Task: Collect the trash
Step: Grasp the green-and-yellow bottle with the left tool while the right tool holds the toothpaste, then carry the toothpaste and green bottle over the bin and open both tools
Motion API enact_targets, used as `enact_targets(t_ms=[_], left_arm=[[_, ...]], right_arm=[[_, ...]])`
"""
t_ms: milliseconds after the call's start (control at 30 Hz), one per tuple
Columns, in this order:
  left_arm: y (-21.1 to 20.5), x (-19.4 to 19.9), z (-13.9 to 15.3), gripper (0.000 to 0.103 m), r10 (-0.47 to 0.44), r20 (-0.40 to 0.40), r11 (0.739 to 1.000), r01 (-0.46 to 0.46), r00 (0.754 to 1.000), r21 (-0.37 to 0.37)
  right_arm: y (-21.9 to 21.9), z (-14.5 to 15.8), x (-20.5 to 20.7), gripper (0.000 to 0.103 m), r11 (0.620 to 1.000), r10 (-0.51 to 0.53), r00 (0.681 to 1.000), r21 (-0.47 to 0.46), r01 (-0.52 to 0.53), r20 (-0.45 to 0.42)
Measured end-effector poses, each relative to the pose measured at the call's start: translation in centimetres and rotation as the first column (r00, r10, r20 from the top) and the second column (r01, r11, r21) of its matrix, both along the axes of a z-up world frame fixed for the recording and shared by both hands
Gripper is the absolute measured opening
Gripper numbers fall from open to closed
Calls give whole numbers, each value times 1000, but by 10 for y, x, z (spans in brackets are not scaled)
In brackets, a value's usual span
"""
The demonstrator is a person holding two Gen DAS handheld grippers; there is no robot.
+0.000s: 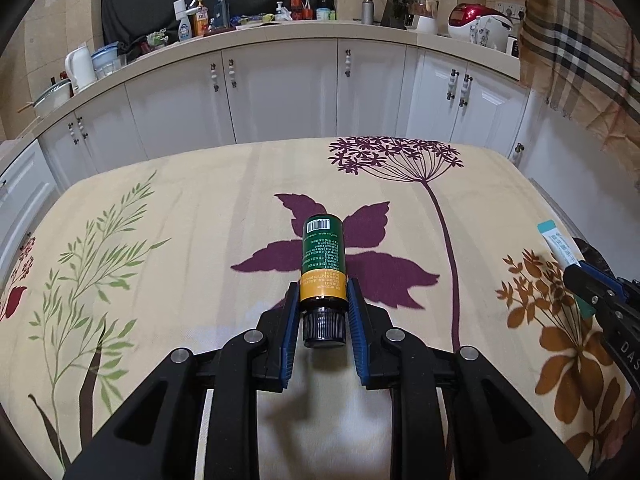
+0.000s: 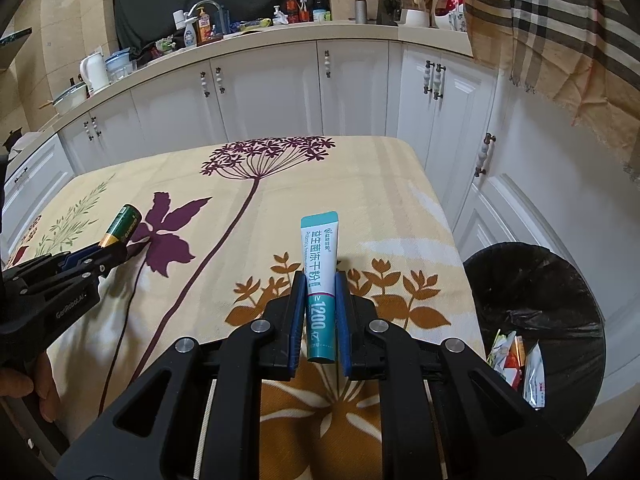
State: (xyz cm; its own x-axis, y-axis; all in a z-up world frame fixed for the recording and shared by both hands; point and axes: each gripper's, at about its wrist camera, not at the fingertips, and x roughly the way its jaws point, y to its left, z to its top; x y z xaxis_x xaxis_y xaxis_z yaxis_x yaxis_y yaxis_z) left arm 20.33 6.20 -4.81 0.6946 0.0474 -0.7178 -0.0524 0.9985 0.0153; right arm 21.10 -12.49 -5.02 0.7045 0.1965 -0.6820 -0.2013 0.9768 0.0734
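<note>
Nearest the lens in the left wrist view, the left gripper (image 1: 323, 300) has its blue pads pinching a small green-and-orange bottle (image 1: 322, 258) at the orange band just above the black cap; the bottle points away from the camera, over the floral tablecloth (image 1: 180, 220). In the right wrist view, the right gripper (image 2: 320, 300) has its jaws drawn tight on a flat teal-and-white sachet (image 2: 319, 276), which stands up between the pads.

Status of collection — both pieces of trash are in hand and neither appears to rest on the cloth. The trash bin (image 2: 492, 276), black-lined, stands on the floor just beside the table's right edge, and already holds several wrappers (image 2: 516, 364) at the bottom.

Remaining work, as judged: carry both items over the bin and release them. The sachet is the nearer of the two; the bottle sits well apart from the bin, on the far side of the other tool.

No further loose trash is visible on the cloth in either view — parts of the table lie hidden behind the tools.
</note>
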Motion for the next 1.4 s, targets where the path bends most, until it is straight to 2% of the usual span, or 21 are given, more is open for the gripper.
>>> enact_targets(t_ms=[667,1100,1400], left_arm=[[-29,-41,27,24,-62,84,998,64,995,-13],[-86,-38,37,24,-198,127,979,203,972,-27],[-130,-27,40,24,-286,146,955,294,947,-38]], right_arm=[[-18,23,-44,14,1000,-24,998,18,23,64],[-72,32,-55,14,986,-166,981,6,166,100],[-118,32,-57,14,956,-290,950,-11,294,116]])
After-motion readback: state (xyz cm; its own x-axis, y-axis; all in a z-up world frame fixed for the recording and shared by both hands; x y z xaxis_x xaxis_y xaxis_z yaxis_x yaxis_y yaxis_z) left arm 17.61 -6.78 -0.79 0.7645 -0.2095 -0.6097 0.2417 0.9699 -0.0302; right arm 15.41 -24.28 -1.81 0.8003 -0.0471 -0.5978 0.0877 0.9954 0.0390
